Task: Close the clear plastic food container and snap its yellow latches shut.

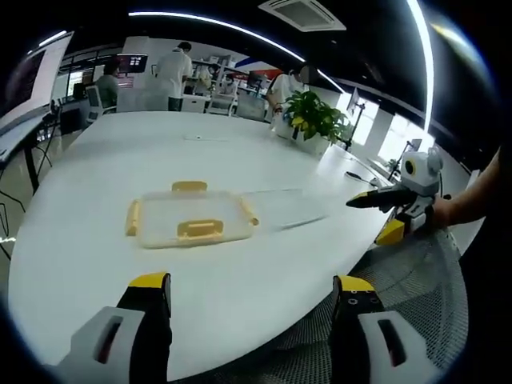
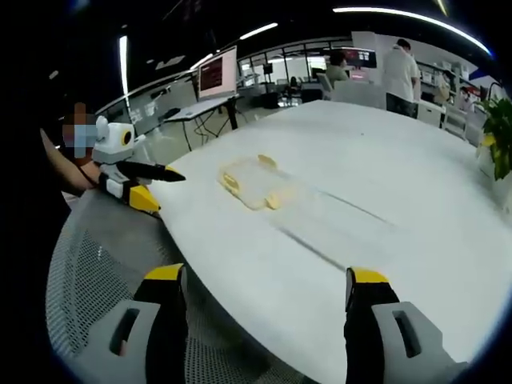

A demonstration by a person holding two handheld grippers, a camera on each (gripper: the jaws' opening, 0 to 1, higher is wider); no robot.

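1. On the white table [image 1: 96, 240], left gripper view: clear plastic food container [image 1: 190, 218], shallow and rectangular, lying flat, well apart from both grippers. Yellow latches on its sides: far latch [image 1: 189, 186], left latch [image 1: 132, 218], right latch [image 1: 250, 212], near latch [image 1: 200, 229]. Whether the lid is pressed fully down cannot be told.
2. Left gripper [image 1: 250, 304]: jaws spread wide at the bottom of its own view, yellow tips, nothing between them, poised above the near table edge.
3. Right gripper [image 1: 364, 199], seen at the right of the left gripper view: dark fingers pointing toward the table, held in a person's hand [image 1: 445, 212] beyond the table edge. In its own view its jaws stand wide apart and empty.
4. Grey mesh chair back [image 1: 408, 276]: below the grippers, beside the table edge.
5. Potted green plant [image 1: 314, 118]: on the far side of the table.
6. People [image 1: 175, 74] and desks: in the background, office space under strip ceiling lights.
7. Right gripper view: same container [image 2: 250, 184] in the middle of the table, with the left gripper [image 2: 172, 174] at the left, off the table edge.
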